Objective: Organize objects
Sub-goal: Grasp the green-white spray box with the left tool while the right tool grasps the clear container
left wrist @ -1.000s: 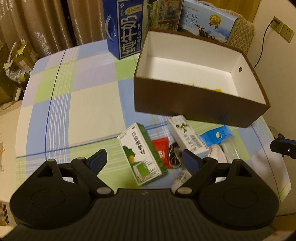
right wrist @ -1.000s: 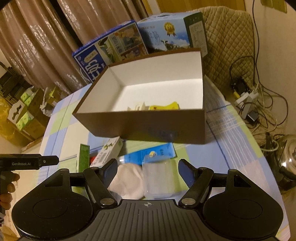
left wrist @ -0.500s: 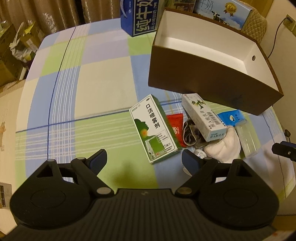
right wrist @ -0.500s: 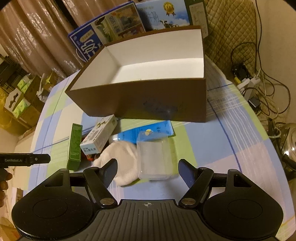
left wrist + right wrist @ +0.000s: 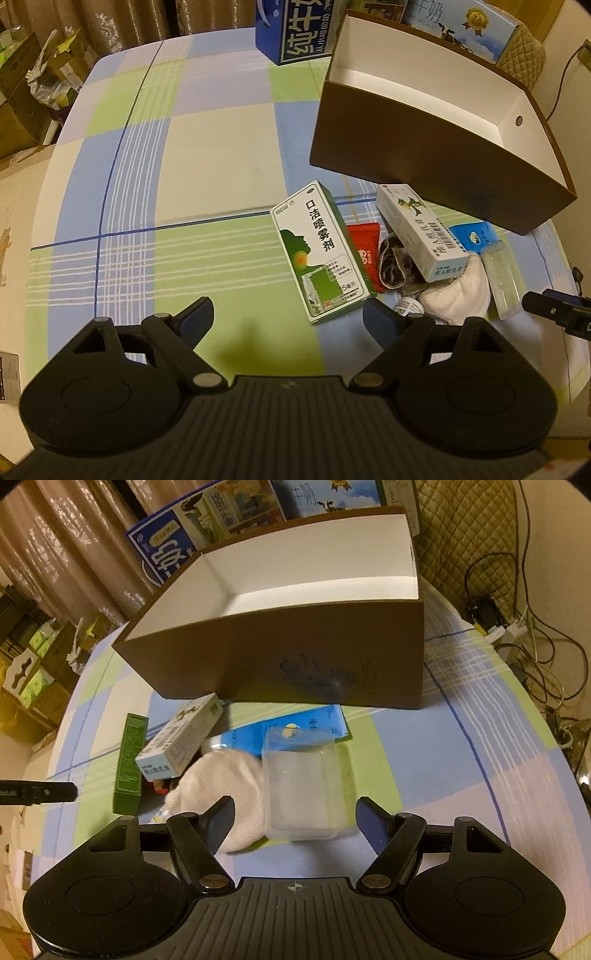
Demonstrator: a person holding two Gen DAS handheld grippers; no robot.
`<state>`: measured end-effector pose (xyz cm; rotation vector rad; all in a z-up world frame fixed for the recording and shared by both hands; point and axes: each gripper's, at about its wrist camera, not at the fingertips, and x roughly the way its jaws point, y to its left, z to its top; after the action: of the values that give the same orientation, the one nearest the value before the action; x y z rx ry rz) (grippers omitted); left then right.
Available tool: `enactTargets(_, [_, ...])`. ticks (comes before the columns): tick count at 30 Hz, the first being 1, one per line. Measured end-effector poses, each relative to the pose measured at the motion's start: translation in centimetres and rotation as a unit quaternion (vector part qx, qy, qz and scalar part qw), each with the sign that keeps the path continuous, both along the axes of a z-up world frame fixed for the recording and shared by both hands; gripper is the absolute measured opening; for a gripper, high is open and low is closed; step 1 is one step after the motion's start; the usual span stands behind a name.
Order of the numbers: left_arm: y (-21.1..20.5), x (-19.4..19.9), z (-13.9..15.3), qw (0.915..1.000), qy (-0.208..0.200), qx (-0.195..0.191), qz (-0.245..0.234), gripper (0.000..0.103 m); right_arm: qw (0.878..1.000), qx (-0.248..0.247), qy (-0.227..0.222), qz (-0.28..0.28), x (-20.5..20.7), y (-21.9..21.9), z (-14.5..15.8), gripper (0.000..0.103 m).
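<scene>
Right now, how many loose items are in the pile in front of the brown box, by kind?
Cartons: 2, green spray carton, white ointment carton
Flat packets: 2, red packet, blue packet
Clear plastic case: 1
White cloth: 1
Patterned pouch: 1
Small label, partly hidden: 1
Total: 8

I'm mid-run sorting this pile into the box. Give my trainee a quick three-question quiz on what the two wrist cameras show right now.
1. True or false: the left gripper holds the green and white box.
2. Which item lies straight ahead between the right gripper's fingers? A) clear plastic case B) red packet C) blue packet
3. What rests partly on the white cloth?

Key: 1 false, both grippers are open and empty. 2 A. 3 the white carton.
</scene>
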<state>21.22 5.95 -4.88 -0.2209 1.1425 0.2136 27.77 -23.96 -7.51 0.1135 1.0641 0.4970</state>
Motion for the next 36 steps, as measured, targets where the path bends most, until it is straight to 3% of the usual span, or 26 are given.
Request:
enactTargets(13, [0.9, 0.4, -1.0, 0.9998, 0.006, -0.009, 0.017, 0.085, 0.999, 0.01, 0.029, 0.014, 3.1, 0.8, -3.1, 0.055])
enactTargets(19, [1.1, 0.9, -1.6, 0.9994, 0.005, -0.024, 0.024, 0.086, 0.999, 0.013, 0.026, 0.014, 3.2, 0.6, -3.3, 0.054])
enactTargets(22, [1.0, 1.4, -2.1, 0.9992, 0.002, -0.031, 0.026, 0.085, 1.0, -0.011, 0.011, 0.016, 3.0, 0.8, -2.9, 0.053])
enactTargets(36, [2.4, 5.2, -6.8, 0.9907, -0.009, -0.115, 0.072, 0.082, 0.998, -0.048, -0.002, -0.049, 2.7, -3.2, -2.0, 0.053])
